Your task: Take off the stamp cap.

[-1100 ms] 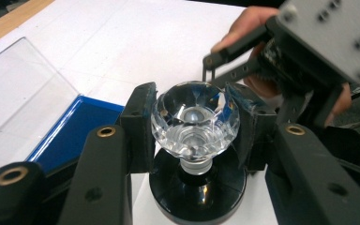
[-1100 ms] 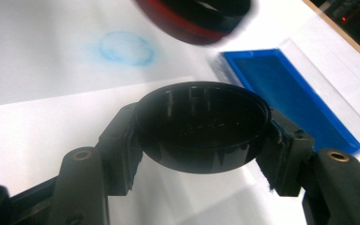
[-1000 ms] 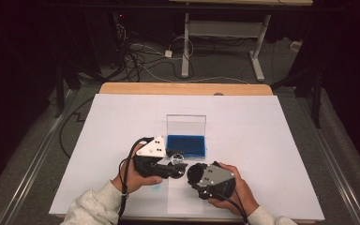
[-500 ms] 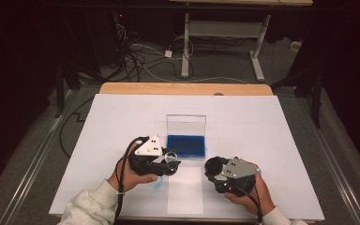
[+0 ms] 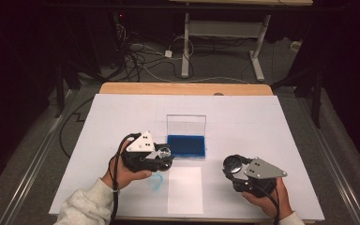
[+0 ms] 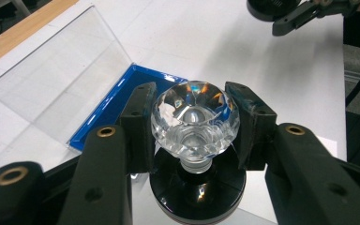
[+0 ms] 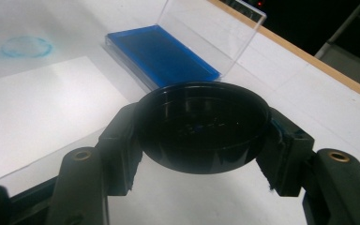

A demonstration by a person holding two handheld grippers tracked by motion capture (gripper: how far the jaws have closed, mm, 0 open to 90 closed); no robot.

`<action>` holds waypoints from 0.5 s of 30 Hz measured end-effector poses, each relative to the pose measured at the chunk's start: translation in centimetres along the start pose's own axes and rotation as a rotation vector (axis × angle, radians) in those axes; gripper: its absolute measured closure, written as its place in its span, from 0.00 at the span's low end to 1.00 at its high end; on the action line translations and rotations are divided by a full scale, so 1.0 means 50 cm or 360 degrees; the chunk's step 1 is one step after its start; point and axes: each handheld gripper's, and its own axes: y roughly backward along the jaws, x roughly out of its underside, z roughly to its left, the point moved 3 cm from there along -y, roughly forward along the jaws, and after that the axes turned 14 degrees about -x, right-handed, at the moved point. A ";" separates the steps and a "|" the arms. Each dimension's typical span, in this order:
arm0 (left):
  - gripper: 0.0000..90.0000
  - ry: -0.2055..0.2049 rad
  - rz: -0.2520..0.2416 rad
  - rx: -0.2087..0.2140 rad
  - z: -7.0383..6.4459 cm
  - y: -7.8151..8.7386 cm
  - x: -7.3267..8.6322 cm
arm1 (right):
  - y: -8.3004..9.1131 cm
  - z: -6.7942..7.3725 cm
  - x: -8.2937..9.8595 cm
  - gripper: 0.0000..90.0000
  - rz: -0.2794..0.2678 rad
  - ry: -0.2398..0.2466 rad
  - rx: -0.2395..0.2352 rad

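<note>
Toward the left, the left gripper (image 5: 161,157) clamps a faceted clear crystal-knobbed stamp (image 6: 195,123) beside the open blue ink pad case (image 5: 186,145), perhaps ready for inking; rightward, the right gripper (image 5: 234,166) pinches its round black cap (image 7: 202,125), held aside.

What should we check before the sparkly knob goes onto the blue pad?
1. Knob held tight: the left gripper has its fingers shut on both sides of the crystal knob. Ok.
2. Cap out of the way: the right gripper holds the black cap well apart from the knob. Ok.
3. Pad uncovered: the clear lid stands open behind the blue pad. Ok.
4. Way to the pad: the knob is right beside it, with nothing between. Ok.
5. Underside of the knob's black base: hidden. Cannot tell.
6. White sheet lies flat. Ok.
</note>
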 end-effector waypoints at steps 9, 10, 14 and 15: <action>0.61 0.0005 -0.0010 -0.0032 0.008 0.009 0.004 | 0.023 -0.011 0.017 0.43 -0.0005 -0.0020 0.0044; 0.61 0.0005 -0.0011 -0.0032 0.008 0.009 0.004 | 0.026 -0.013 0.019 0.43 -0.0008 -0.0030 0.0049; 0.61 0.0008 -0.0008 -0.0033 0.012 0.008 0.004 | 0.035 -0.024 0.028 0.43 -0.0008 -0.0054 0.0078; 0.61 0.0012 -0.0008 -0.0035 0.014 0.008 0.004 | 0.036 -0.026 0.029 0.43 -0.0007 -0.0056 0.0084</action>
